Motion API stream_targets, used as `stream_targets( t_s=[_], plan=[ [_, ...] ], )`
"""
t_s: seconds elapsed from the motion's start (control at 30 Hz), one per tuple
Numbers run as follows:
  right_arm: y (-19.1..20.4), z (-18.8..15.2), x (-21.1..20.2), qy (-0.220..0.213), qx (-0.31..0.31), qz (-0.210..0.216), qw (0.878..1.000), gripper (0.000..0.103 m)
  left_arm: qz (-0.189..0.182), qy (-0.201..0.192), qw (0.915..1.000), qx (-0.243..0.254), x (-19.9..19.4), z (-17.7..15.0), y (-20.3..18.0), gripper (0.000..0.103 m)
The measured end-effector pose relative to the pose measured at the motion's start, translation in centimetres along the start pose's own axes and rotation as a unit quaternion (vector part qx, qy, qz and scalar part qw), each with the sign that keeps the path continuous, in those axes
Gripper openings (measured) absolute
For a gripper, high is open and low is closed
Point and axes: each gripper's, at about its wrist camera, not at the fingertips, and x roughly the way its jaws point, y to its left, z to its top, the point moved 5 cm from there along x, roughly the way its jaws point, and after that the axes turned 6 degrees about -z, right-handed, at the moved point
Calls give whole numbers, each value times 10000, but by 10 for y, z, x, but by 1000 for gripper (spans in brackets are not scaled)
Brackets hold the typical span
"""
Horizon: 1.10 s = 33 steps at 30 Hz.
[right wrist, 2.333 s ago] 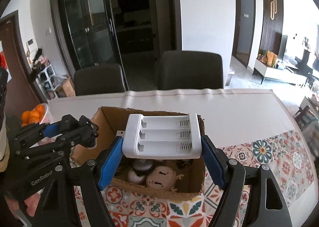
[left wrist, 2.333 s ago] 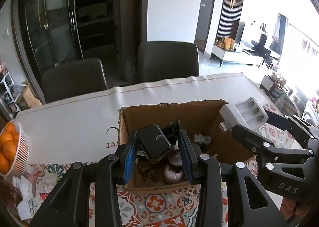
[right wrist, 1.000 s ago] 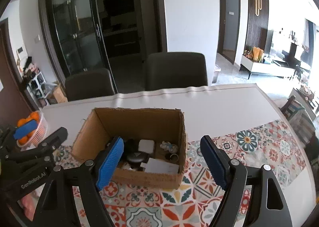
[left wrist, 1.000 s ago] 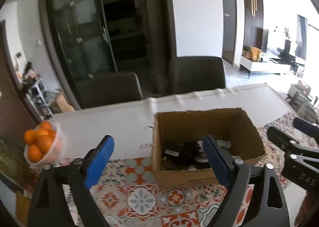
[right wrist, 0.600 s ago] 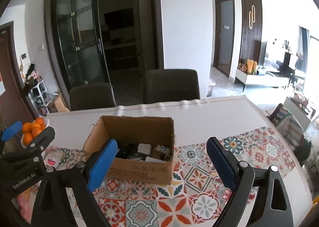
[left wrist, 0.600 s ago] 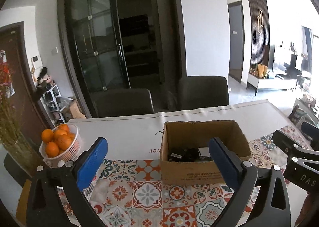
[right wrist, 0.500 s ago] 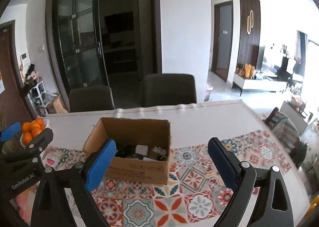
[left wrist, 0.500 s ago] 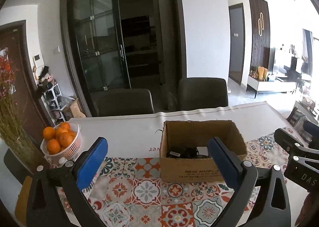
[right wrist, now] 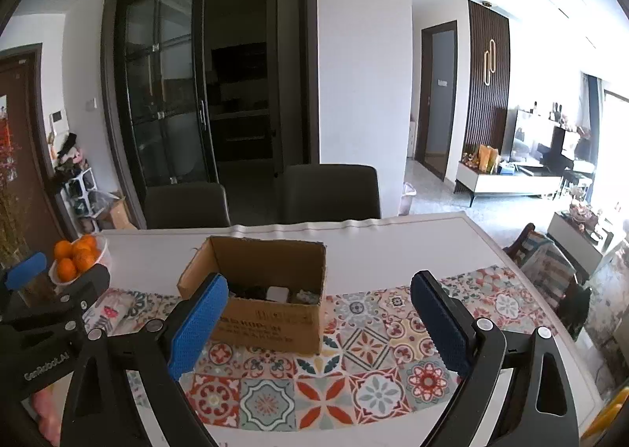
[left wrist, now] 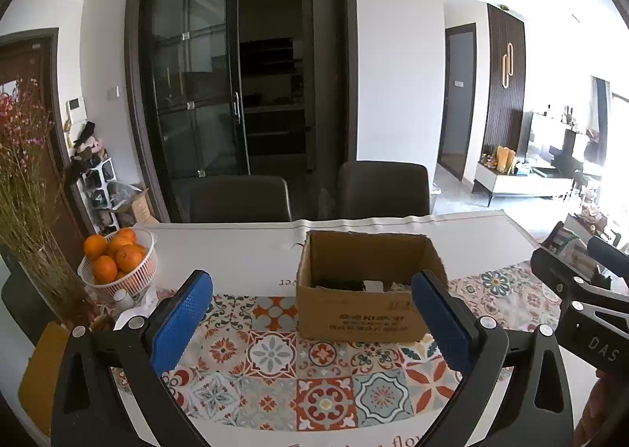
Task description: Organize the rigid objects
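An open cardboard box stands on the patterned table runner. Dark items and a white item lie inside it, mostly hidden by the walls. My left gripper is open, well back from the box, with nothing between its blue pads. My right gripper is also open and empty, equally far back. Each gripper shows at the edge of the other's view: the right gripper and the left gripper.
A white basket of oranges and a vase of dried flowers stand at the table's left end. Two dark chairs face the far edge. The white tabletop stretches behind the box.
Earlier the left gripper held a black device and the right a white battery charger over the box. Both jaws have opened, the items lie in the box, and both grippers have drawn back and up.
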Motion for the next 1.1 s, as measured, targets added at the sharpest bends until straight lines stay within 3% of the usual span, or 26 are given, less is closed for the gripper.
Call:
stream_targets(
  t_s=[0.47,1.1],
  plan=[
    [-12,-11,-25,-86,16,152,9998,95,-98,-225,9997,58,-32,-5,-12,103],
    [-15,-12,-35,-120,43,203,9997,95,-35,-391,9992,78,-46,-5,-18,103]
  ],
)
